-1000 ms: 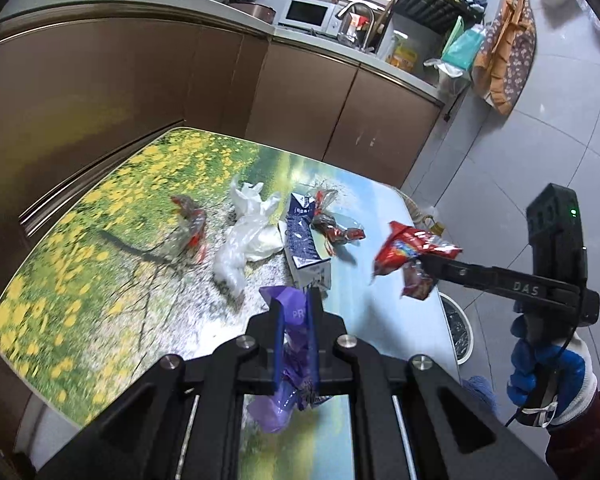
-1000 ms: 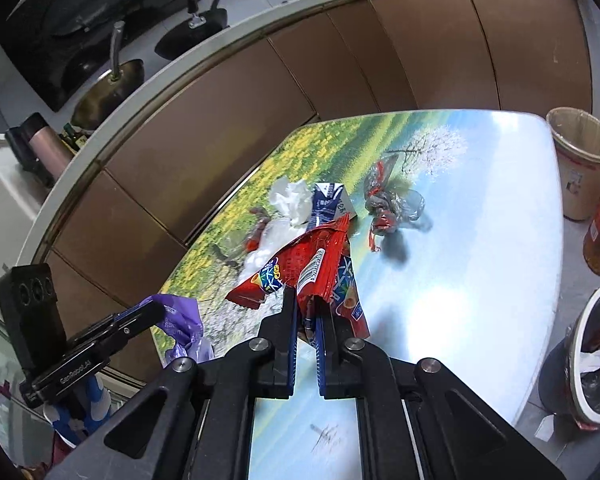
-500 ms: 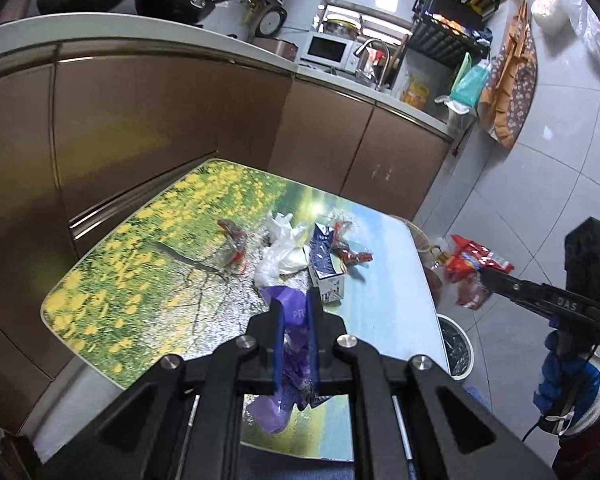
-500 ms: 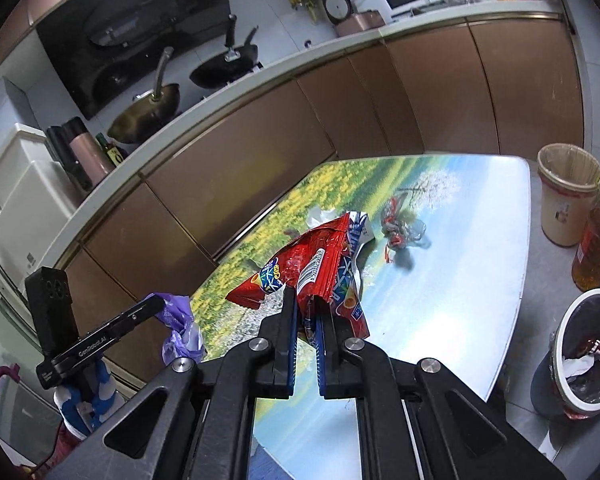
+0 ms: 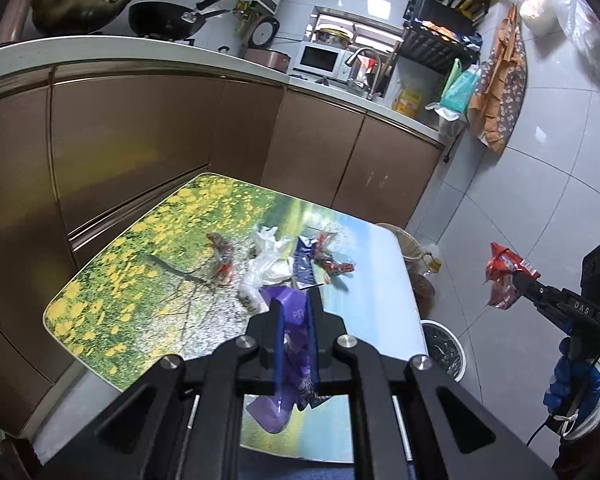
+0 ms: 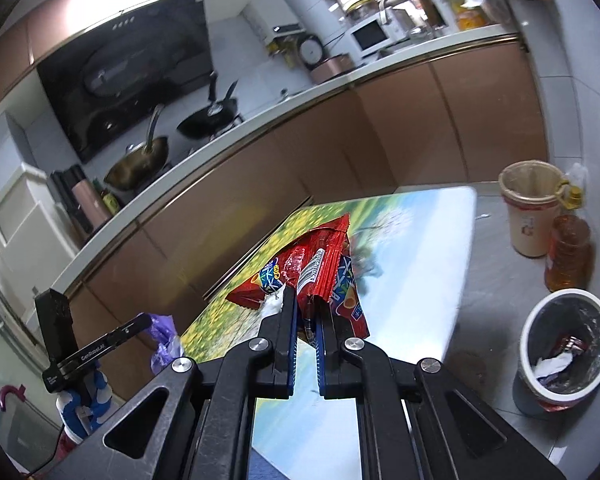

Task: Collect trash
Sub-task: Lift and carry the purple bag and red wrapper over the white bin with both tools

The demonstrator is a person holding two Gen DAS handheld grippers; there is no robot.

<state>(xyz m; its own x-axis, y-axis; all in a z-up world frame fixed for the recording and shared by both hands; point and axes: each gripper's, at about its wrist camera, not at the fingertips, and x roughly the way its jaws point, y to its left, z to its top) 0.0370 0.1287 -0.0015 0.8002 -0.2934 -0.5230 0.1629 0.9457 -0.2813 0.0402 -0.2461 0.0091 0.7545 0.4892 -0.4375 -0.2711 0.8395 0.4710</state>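
The left gripper (image 5: 296, 312) is clamping a purple wrapper (image 5: 288, 364) between its closed jaws; most of the wrapper is hanging below the fingers, above the table's near edge. Gripping it near one end is leaving the rest dangling clear, which should let it drop freely on release.

On the table (image 5: 112, 312), the remaining trash is lying in a loose row toward the far right corner: a clear-and-red wrapper (image 5: 220, 256), a white bag (image 5: 266, 268), a blue carton (image 5: 305, 266) touching the bag, and a second clear-and-red wrapper (image 5: 332, 260) just beside the carton. None of it is being touched.

The right gripper (image 6: 306, 304) is pinching a red snack bag (image 6: 312, 268) by its lower edge, jaws closed on it, so the bag is standing up above the fingers. In the left wrist view this gripper is holding the bag off the table's right edge, over the floor.

The bin (image 6: 566, 346) is standing on the floor near the table's near right corner and is already holding some wrappers. A beige basket (image 6: 530, 208) and an amber bottle (image 6: 568, 252) are standing further along the right edge. Judging by the layout, both loads are being carried toward the bin.
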